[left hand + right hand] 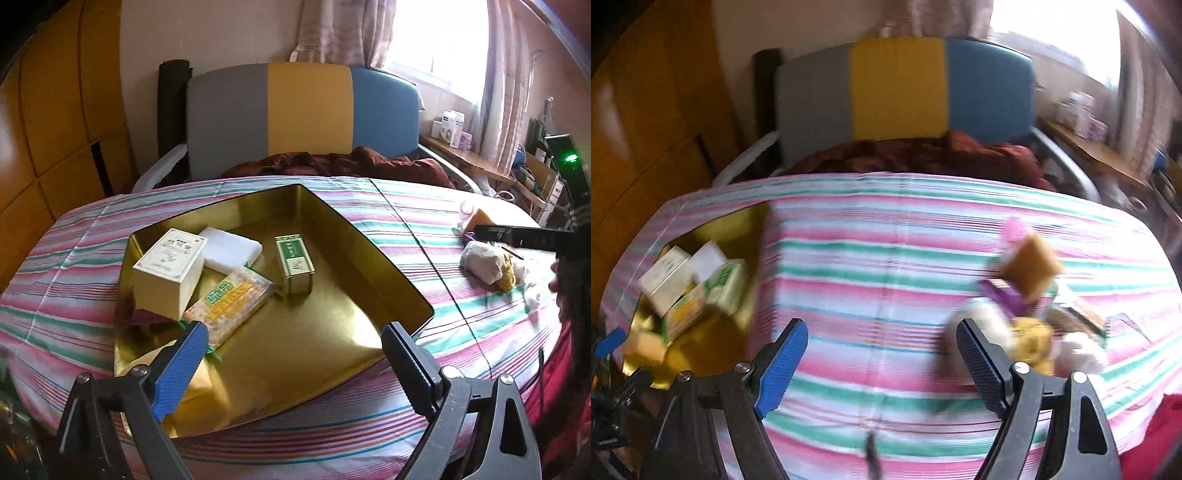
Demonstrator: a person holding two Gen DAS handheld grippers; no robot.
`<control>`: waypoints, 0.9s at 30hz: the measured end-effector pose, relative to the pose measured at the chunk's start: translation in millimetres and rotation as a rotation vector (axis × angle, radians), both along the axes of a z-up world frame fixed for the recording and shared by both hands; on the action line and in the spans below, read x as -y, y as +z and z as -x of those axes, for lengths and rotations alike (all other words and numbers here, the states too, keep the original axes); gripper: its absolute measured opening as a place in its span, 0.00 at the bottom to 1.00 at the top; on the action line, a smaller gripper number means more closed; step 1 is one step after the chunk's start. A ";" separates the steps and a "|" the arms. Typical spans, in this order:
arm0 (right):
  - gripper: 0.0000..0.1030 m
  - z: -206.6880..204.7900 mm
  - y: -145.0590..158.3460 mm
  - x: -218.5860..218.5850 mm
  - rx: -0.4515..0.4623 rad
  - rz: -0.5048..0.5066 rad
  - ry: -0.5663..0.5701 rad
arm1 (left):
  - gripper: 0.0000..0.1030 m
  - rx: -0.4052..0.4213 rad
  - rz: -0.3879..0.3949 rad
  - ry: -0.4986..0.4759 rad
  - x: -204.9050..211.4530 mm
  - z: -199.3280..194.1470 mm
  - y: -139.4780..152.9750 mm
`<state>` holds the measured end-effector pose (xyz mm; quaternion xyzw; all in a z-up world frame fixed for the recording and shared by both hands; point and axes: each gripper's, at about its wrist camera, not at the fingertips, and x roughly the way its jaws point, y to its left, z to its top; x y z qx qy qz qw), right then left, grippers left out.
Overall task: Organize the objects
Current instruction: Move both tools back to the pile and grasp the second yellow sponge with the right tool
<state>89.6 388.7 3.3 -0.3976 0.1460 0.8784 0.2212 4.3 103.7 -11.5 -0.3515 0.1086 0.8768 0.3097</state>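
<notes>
Snack packet (229, 306) just beyond open left tool (291, 343)

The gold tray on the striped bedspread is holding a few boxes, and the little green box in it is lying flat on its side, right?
Not quite. The gold tray does sit on the striped bedspread with boxes in it, but the little green box stands upright on its end, apart from the others. The left wrist view shows this clearly.
</notes>
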 end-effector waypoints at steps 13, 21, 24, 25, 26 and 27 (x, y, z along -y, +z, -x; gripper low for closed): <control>0.82 -38.8 -3.7 -142.6 -0.044 0.103 -0.365 | 0.93 -0.001 0.033 -0.091 -36.5 -7.0 -0.2; 0.82 -13.8 -32.1 -171.9 0.024 0.163 -0.338 | 0.93 0.001 0.030 -0.166 -81.7 -1.0 10.2; 0.82 0.6 -43.6 -179.9 0.066 0.172 -0.291 | 0.93 0.023 0.012 -0.186 -101.9 6.6 15.0; 0.82 6.3 -49.3 -181.7 0.083 0.182 -0.276 | 0.93 0.030 0.005 -0.189 -107.2 8.8 16.1; 0.82 11.3 -54.9 -183.3 0.103 0.194 -0.260 | 0.93 0.039 -0.005 -0.193 -115.7 12.1 17.7; 0.82 15.7 -59.5 -183.8 0.121 0.199 -0.245 | 0.93 0.042 -0.008 -0.197 -120.8 13.7 18.4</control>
